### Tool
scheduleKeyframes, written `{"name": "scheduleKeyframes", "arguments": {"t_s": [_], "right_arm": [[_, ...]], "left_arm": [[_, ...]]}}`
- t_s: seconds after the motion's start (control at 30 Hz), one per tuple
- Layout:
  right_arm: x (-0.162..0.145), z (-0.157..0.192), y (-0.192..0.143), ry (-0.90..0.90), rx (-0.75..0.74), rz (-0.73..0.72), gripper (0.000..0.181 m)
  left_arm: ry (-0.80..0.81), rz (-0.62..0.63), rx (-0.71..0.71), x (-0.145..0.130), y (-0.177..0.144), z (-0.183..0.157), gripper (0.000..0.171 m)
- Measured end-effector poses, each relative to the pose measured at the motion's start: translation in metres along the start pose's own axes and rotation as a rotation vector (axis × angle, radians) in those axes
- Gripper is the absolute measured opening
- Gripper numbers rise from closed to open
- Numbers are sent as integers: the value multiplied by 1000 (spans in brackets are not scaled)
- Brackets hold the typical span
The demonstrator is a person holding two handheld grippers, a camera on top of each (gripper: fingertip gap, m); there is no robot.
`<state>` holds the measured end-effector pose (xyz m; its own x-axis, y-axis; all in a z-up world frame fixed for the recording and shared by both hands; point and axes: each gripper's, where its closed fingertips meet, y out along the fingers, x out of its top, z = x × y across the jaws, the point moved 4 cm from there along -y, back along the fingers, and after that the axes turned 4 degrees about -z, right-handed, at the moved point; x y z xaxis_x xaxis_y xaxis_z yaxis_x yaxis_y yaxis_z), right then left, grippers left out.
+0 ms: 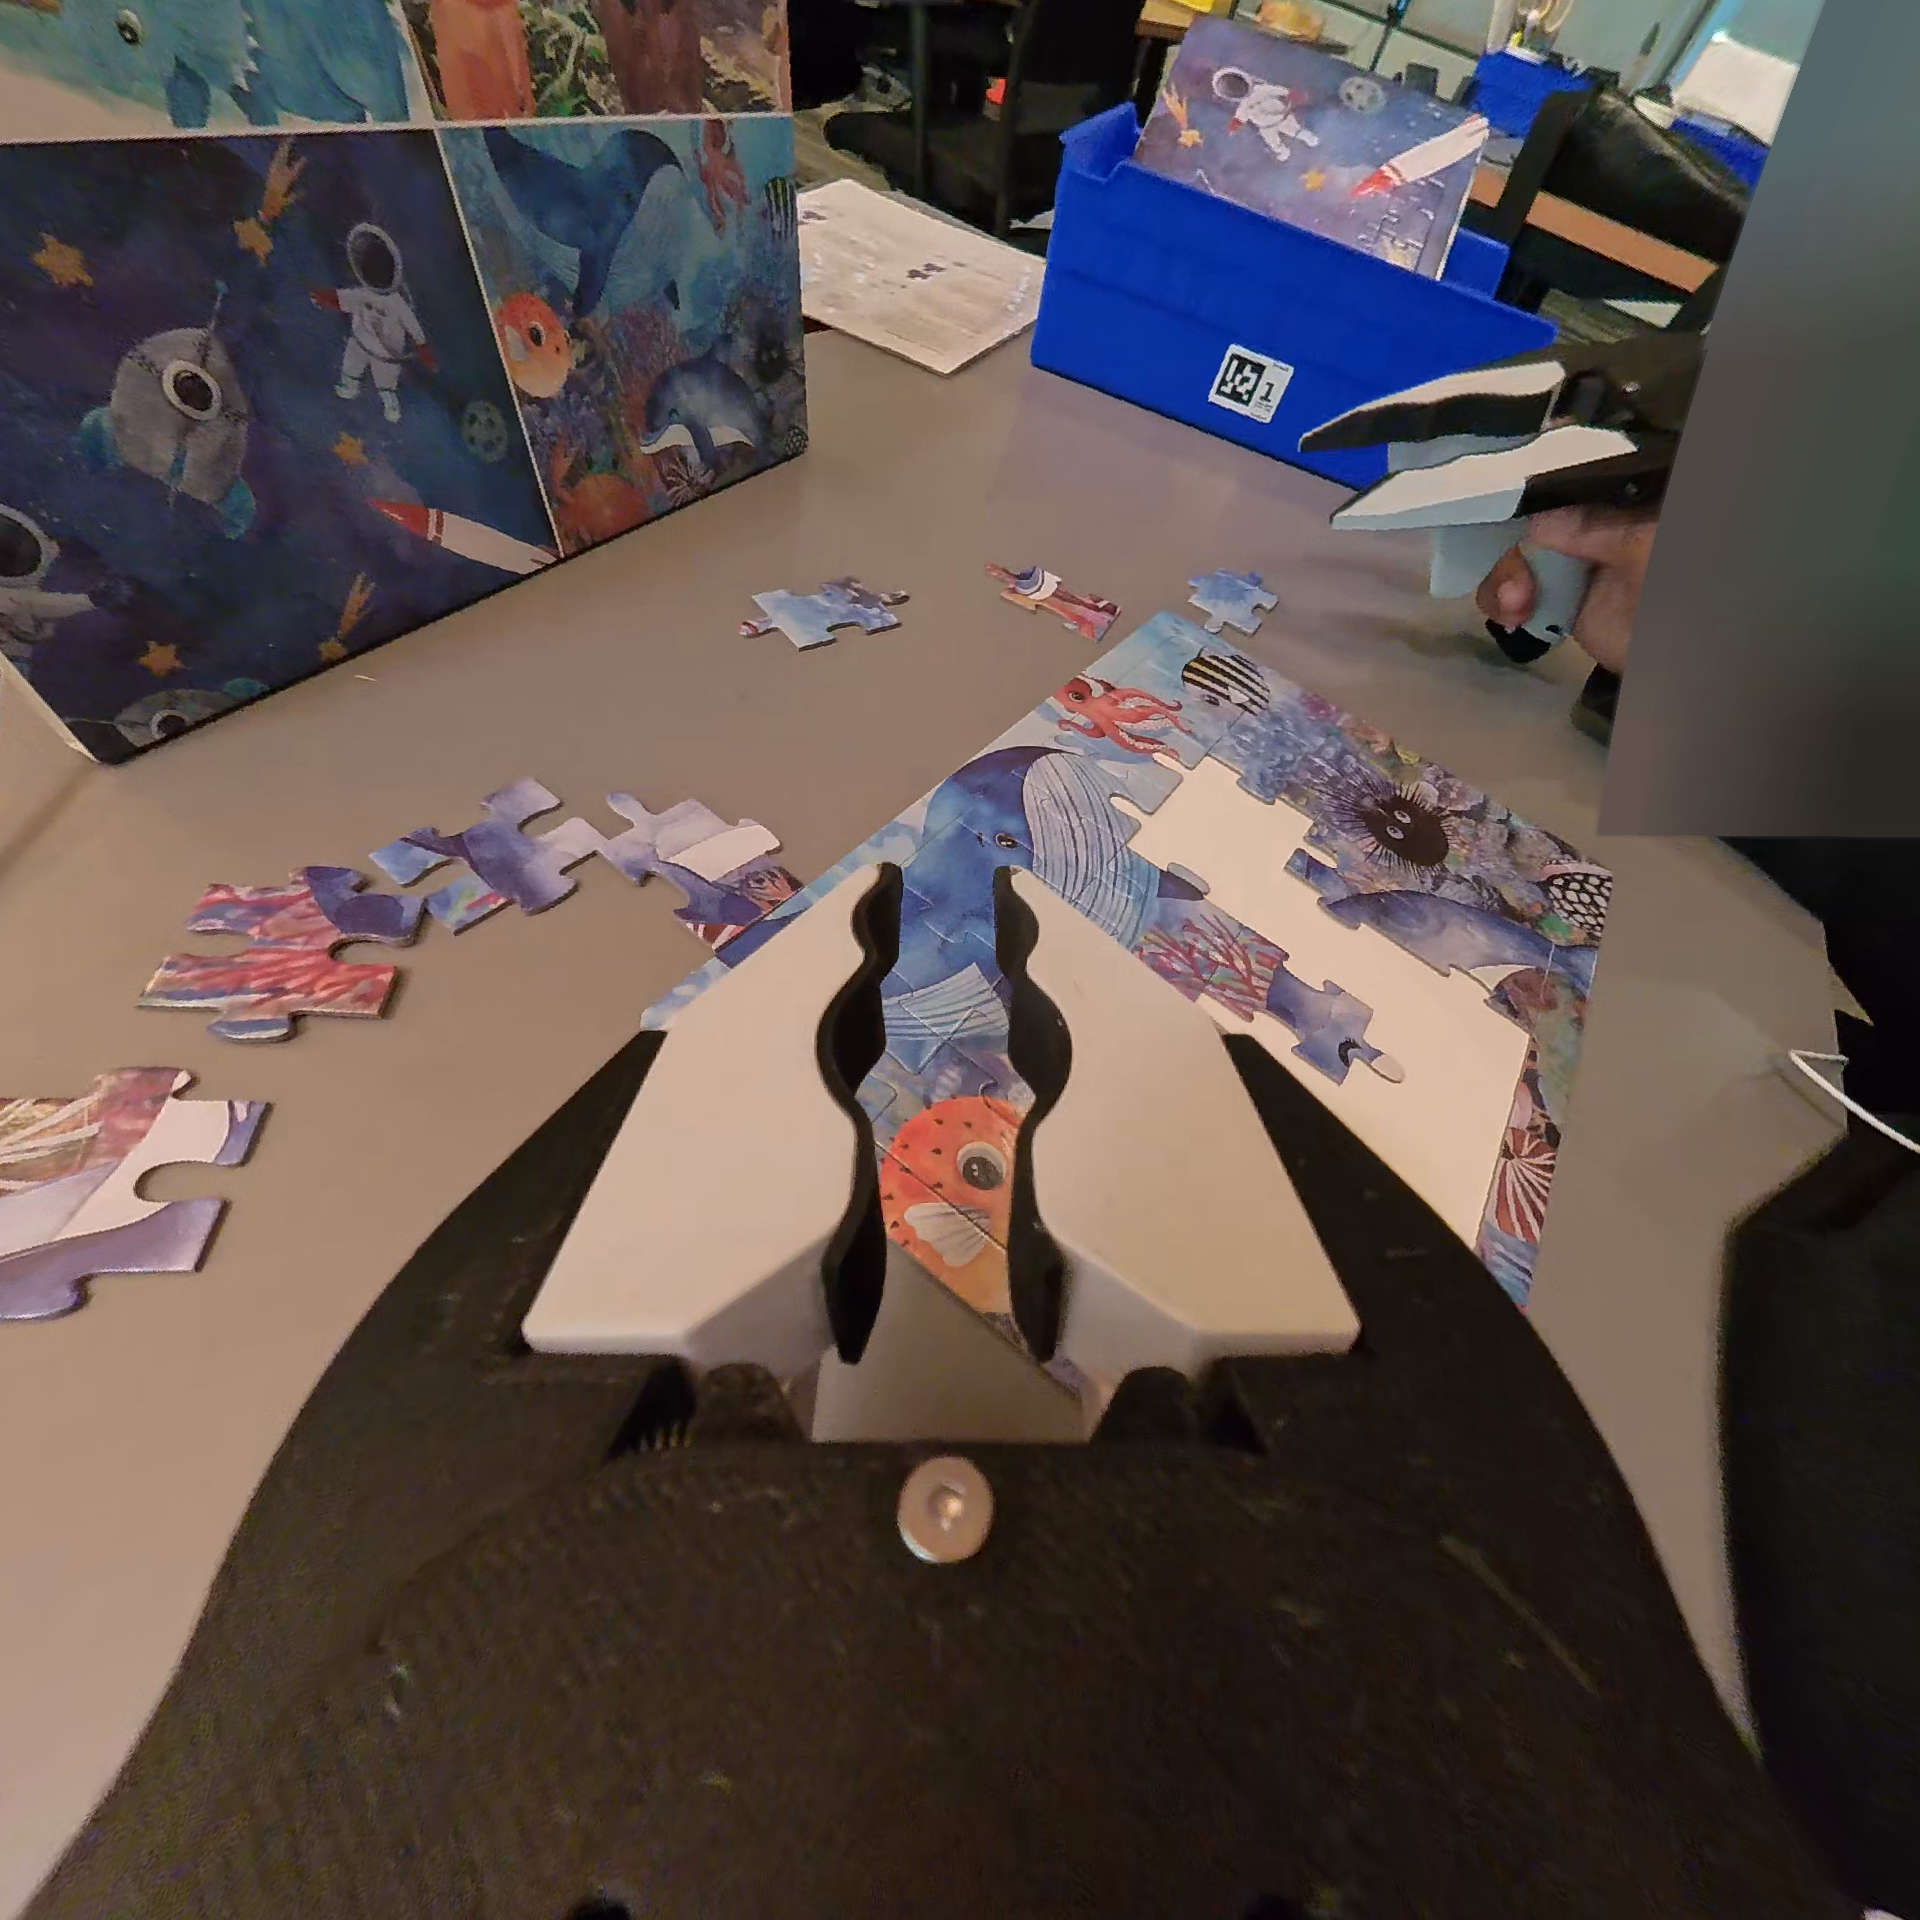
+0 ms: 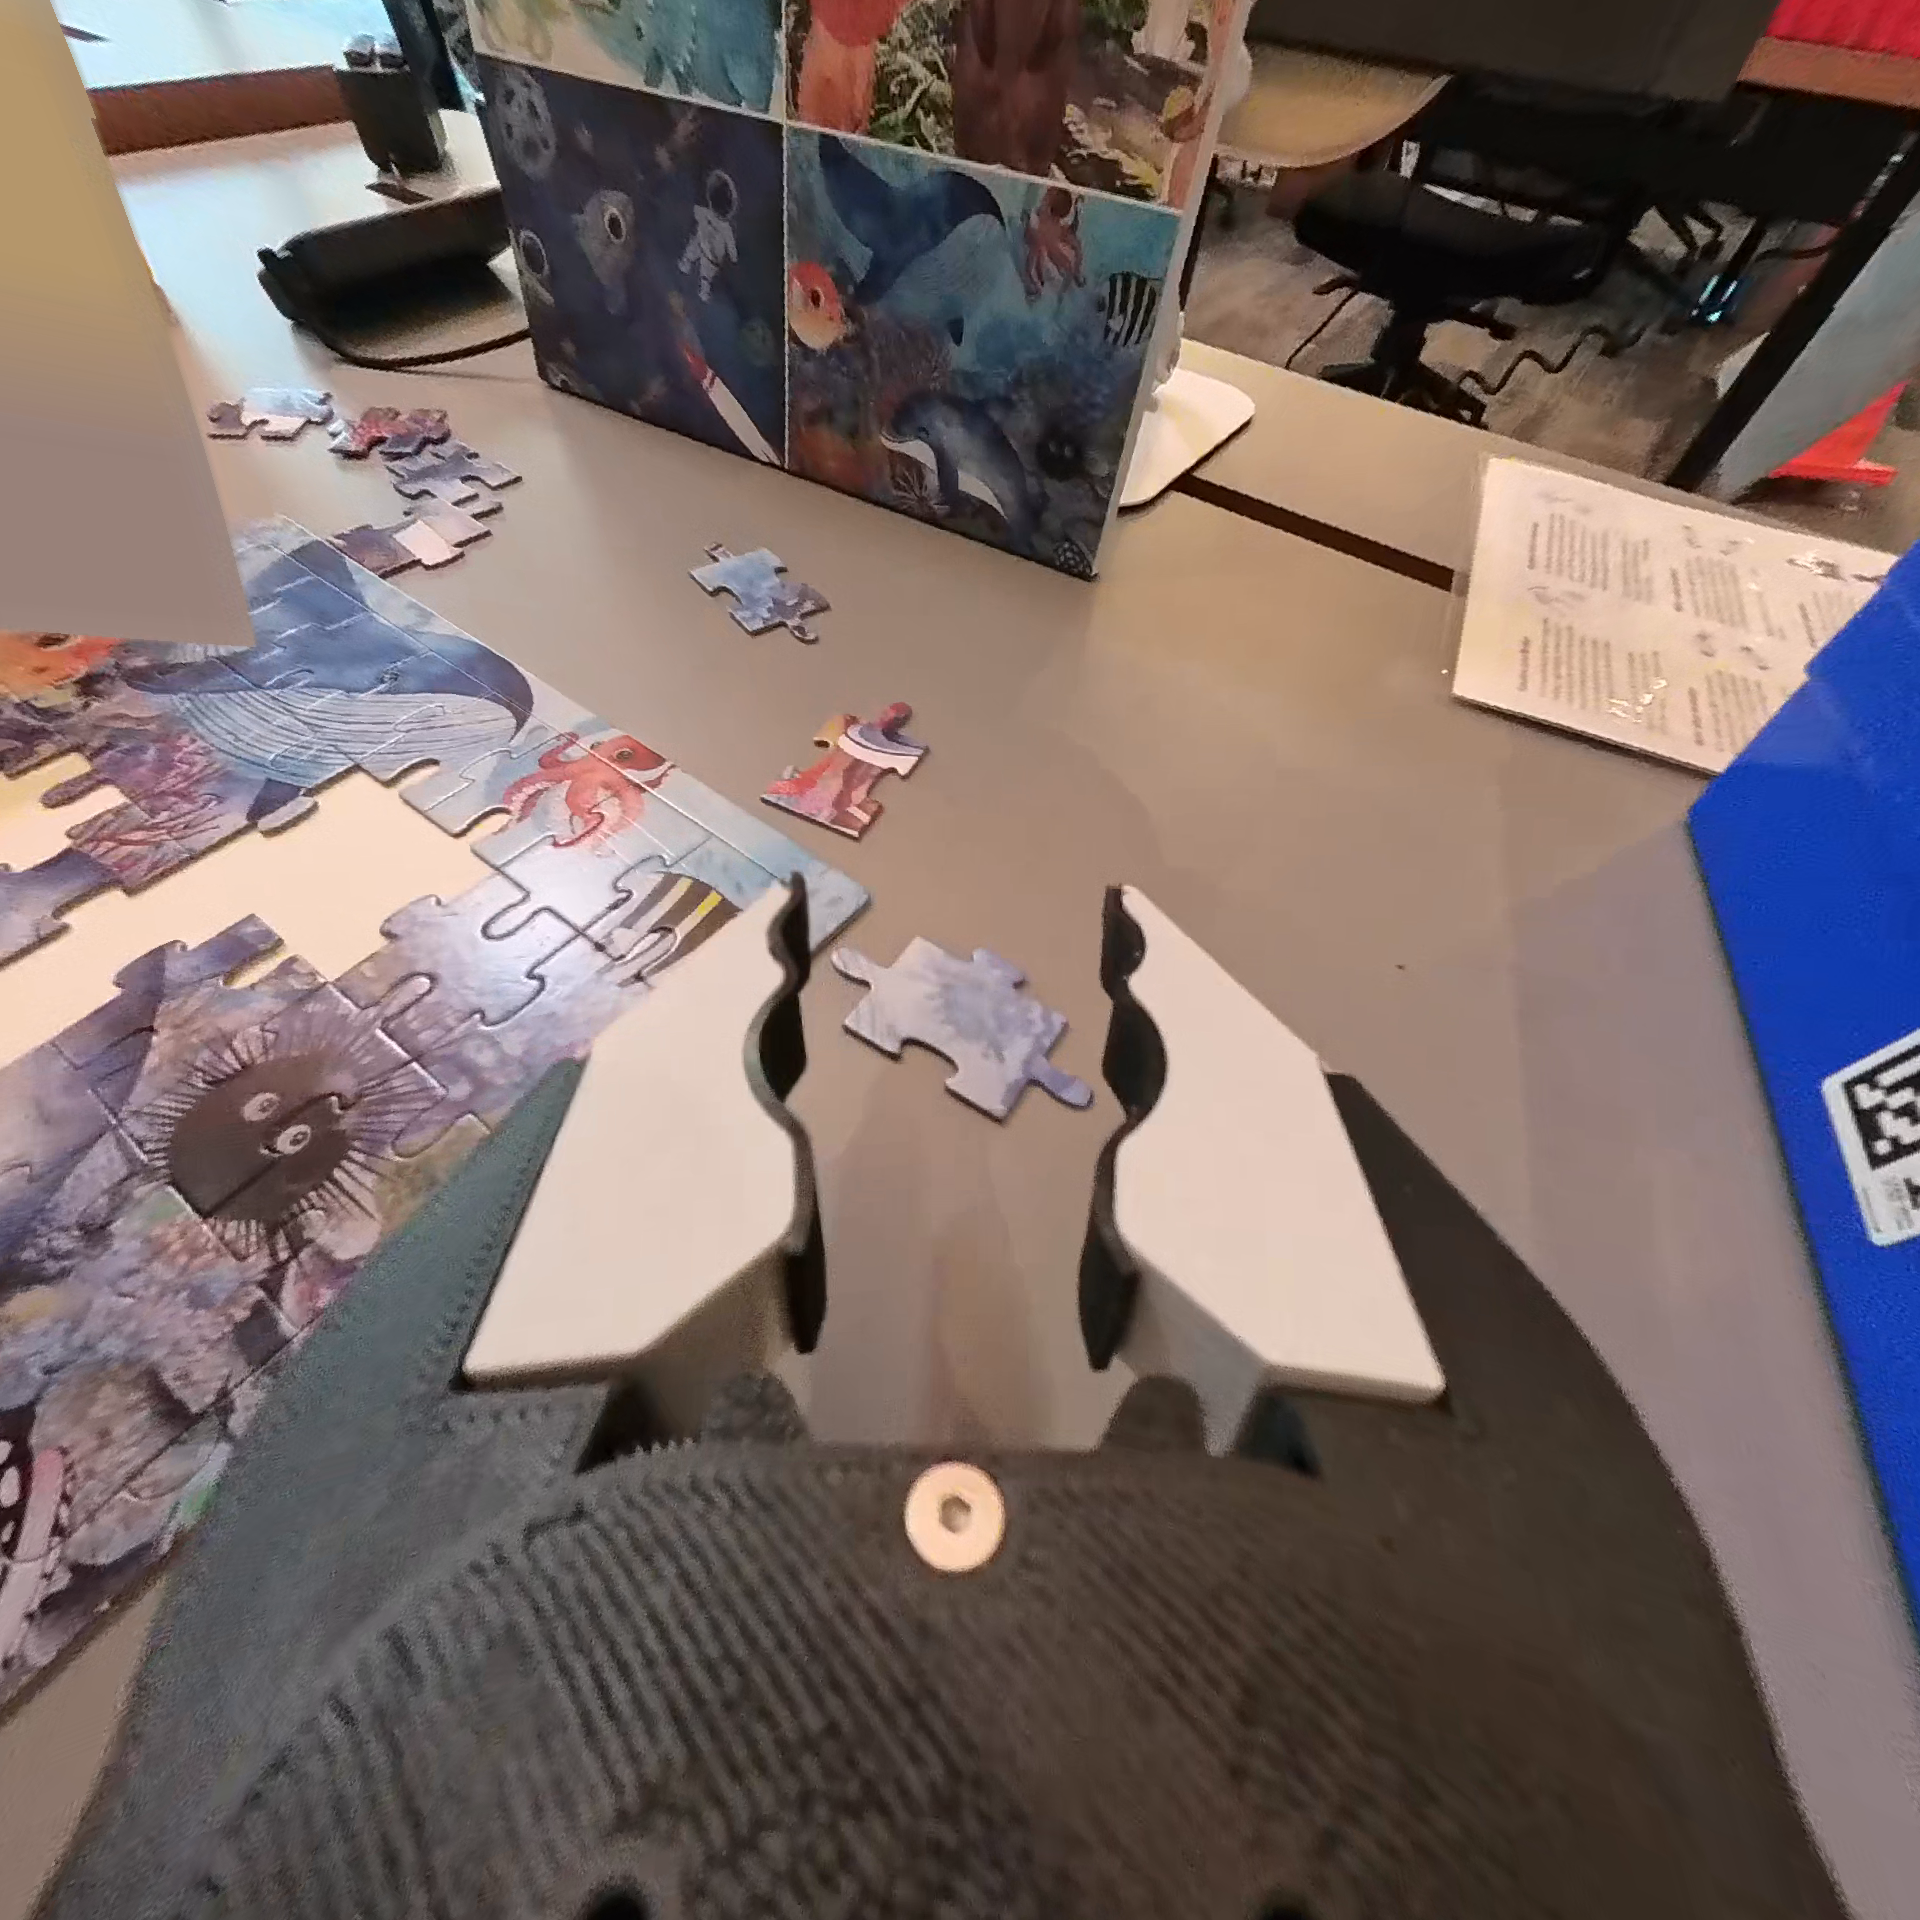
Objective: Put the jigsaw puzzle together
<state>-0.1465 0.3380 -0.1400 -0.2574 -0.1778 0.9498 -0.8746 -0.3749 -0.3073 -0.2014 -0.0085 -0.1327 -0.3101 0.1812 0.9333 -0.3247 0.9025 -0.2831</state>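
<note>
Beside the puzzle's (image 2: 312,1039) corner edge, right claw (image 2: 956,914) wide open, empty, over a loose pale-blue piece (image 2: 961,1023); left claw (image 1: 943,883) narrowly parted, empty.

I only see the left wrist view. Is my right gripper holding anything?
Observer: No. The right gripper is open; a pale blue loose piece lies flat on the table, framed between its fingers, not gripped.
Operator: How is that piece turned?
Observer: One knob points toward the assembled puzzle; the other lies near the gripper's right-hand finger.
Operator: Anything behind the puzzle box?
Observer: A flat white stand base sits at the far end of the puzzle box.
</note>
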Motion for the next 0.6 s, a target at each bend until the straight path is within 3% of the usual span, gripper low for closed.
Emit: {"name": "scheduleKeyframes", "arguments": {"t_s": [0.6], "right_arm": [[-8,-8,2,34,-41,47,49]], "left_arm": [[40,27,12,-4,3,-2,15]]}}
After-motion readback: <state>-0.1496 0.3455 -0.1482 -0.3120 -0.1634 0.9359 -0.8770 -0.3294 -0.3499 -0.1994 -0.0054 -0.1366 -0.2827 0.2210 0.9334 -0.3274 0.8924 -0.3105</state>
